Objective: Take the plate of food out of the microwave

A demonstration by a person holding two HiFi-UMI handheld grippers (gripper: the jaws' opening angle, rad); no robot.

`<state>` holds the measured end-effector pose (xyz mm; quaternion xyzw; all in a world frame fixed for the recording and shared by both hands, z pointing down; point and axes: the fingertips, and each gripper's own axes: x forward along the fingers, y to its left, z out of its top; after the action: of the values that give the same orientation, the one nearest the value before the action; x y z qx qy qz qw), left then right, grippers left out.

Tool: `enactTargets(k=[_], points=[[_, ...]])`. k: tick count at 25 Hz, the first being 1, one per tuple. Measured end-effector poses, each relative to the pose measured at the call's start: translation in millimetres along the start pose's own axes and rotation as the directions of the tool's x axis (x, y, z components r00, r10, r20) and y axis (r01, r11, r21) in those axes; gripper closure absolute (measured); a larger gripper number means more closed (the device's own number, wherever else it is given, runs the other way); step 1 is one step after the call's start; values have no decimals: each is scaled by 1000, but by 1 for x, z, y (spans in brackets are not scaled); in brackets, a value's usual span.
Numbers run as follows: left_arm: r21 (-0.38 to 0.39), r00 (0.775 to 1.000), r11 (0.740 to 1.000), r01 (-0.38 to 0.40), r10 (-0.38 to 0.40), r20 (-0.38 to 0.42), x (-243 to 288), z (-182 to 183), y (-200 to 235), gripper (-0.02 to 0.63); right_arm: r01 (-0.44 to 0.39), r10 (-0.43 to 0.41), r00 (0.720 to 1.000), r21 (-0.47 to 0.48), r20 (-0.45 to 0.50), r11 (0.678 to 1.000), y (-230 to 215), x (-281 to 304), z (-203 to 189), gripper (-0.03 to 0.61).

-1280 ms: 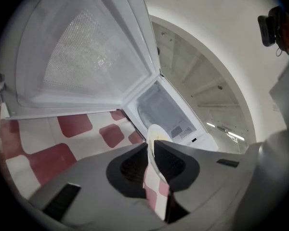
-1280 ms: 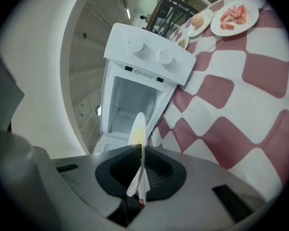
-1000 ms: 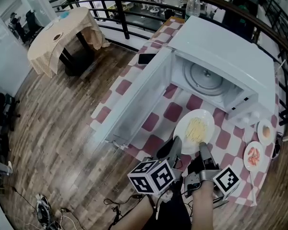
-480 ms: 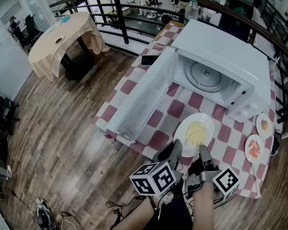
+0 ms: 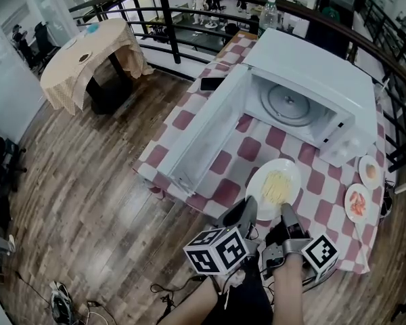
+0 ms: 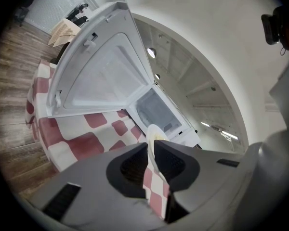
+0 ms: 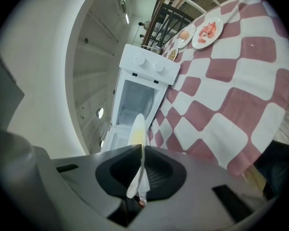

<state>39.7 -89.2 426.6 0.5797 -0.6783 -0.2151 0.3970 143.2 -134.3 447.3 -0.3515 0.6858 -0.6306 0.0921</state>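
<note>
Left gripper (image 5: 250,207) and right gripper (image 5: 285,215), side by side low in the head view, each pinched tight on the near rim of the plate (image 5: 293,173), with its thin white edge caught between the pads in both gripper views.

Beyond them, from big to small:
- Wooden floor (image 5: 88,181) to the left, with a round table (image 5: 88,49) under a beige drape far off.
- Nearer, a table covered by a red-and-white checked cloth (image 5: 325,185).
- On it the white microwave (image 5: 318,73), standing with door (image 5: 206,134) swung wide to the left and showing the bare turntable (image 5: 287,105) inside.
- Plate out of the oven, just in front of the opening, over the checked cloth; cannot tell whether resting or lifted. Carries a heap of pale yellow noodles (image 5: 276,185) in its middle.
- Off to the right, near the cloth's edge, two small dishes (image 5: 349,196) with pinkish and orange food.
- Last, a black phone (image 5: 210,83) by the door's far corner and a clear bottle (image 5: 271,9) behind the microwave.
</note>
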Motion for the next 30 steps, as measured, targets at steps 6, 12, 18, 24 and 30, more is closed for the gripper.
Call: enactTargets(k=[6,12,18,24,30], points=[[-13,1000,1000,6,-6,-2,-13,-2,0,552,2,-2,1000,5,7,1000,2,-10,-9,549],[-16,1000,1000,19,-19,-1,-20,-3,-3,552,3,-3,1000,-1,18,1000,4,-18,-11,551],[-20,1000,1000,22,-22,0,-22,-5,-3,552,1,-1,1000,1,22,1000,4,-21,-12,551],[-22,1000,1000,19,-19,3,-21,-6,-3,552,-1,1,1000,7,19,1000,4,-21,-11,551],[-24,1000,1000,16,-16,4,-16,-7,-4,552,3,-4,1000,10,15,1000,2,-18,-6,551]])
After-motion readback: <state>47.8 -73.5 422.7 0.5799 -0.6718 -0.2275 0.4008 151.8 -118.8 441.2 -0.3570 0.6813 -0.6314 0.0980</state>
